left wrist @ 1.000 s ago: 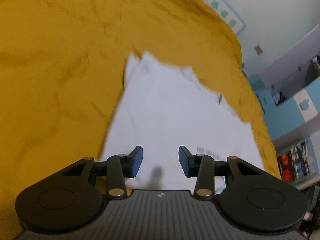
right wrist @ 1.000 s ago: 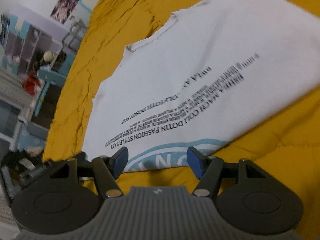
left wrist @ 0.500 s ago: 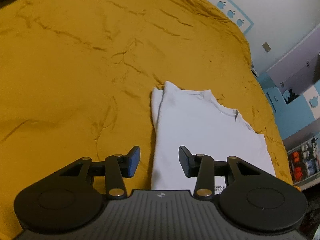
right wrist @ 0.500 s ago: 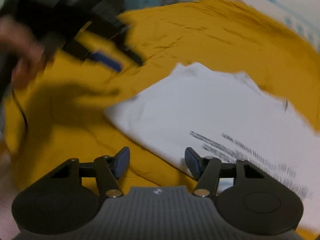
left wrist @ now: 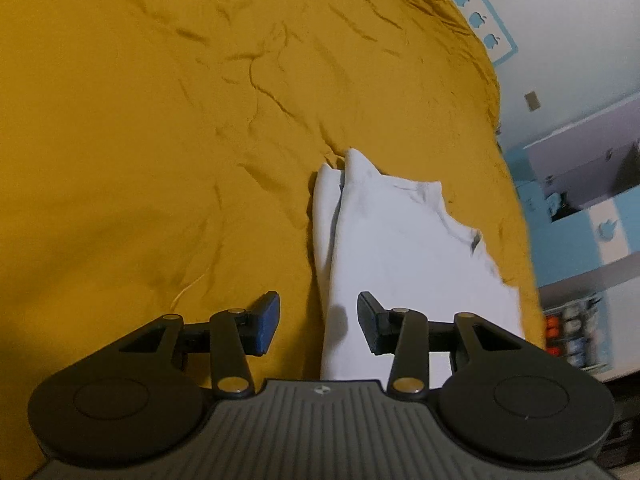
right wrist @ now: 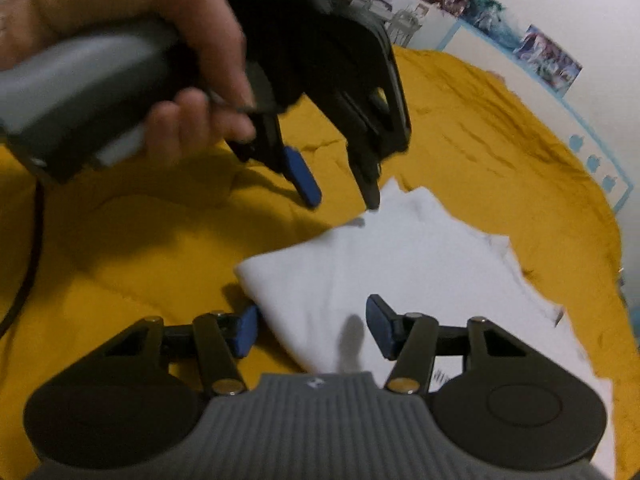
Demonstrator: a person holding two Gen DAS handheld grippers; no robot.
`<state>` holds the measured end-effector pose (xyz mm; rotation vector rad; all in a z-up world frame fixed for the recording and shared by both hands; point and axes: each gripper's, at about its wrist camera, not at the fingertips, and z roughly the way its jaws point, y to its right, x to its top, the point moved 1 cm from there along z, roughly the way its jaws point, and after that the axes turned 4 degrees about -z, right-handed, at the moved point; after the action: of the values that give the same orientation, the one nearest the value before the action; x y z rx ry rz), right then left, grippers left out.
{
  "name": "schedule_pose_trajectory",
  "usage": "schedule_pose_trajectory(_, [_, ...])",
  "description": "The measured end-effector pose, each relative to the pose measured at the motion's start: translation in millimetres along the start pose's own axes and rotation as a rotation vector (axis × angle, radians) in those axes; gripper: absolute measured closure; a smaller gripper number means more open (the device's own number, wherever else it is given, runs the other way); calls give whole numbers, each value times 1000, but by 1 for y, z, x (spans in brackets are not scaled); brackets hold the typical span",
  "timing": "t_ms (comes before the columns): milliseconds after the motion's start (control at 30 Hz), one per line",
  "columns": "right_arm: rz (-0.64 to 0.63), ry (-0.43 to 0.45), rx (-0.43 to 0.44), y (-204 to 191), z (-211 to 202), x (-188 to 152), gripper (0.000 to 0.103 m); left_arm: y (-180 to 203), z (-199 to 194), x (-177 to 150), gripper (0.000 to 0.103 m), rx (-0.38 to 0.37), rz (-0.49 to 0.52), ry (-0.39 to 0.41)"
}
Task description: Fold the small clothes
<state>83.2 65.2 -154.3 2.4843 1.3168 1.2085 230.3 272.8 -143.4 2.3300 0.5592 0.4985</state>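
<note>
Left gripper (left wrist: 319, 322): we hold it low over the bed with both pads spread wide, nothing between them. Its left pad sits over bare cover, its right pad over cloth, so the long folded edge runs straight up the gap; we judge this a stance for taking that edge.

Mustard-yellow bedcover (left wrist: 160, 160): it lies ahead of and to the left of both tongs, creased, serving as the folding surface.

White T-shirt (left wrist: 392, 248): it lies flat on the cover, already doubled lengthwise, stretching forward from between the left gripper's pads and off to their right; the collar end lies farthest ahead, a narrow flap showing along its left side.

Right gripper (right wrist: 308, 330): it too stands wide apart and empty. The shirt's near corner lies between its pads, the left pad just off the cloth, the right pad above it. In this view the person's hand (right wrist: 160, 60) steers the left gripper down to the far corner, beyond and left of the right tongs, so we judge that both corners of this edge get taken together.
</note>
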Motion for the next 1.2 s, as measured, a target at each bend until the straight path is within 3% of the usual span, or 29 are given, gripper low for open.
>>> schedule_pose_trajectory(100, [14,-2,-2,-2,1,0,47,-9,15,13,55,-70,-75,-14])
schedule_pose_trajectory(433, [13,7,37,-4,12,3,47,6,70,56,54,-55,-93,-63])
schedule_pose_trajectory(533, [-44,40,5,-15,7,5,47,4,85,63,47,-73,-140,-75])
schedule_pose_trajectory(600, [-73,57,-7,-20,5,5,52,1,91,65,47,-78,-168,-74])
schedule_pose_trajectory(667, [-73,58,12,-23,4,6,75,0,94,66,48,-88,-168,-68])
schedule_pose_trajectory(733, [-70,43,23,-27,3,4,85,0,93,64,54,-100,-165,-54])
schedule_pose_trajectory(800, [-60,47,26,-27,1,2,85,-4,93,63,79,-138,-191,-40])
schedule_pose_trajectory(1033, [134,60,88,10,-9,0,96,-9,84,61,84,-201,-263,-11])
schedule_pose_trajectory(1200, [377,68,102,60,-37,-14,96,18,78,59,85,-146,-259,49])
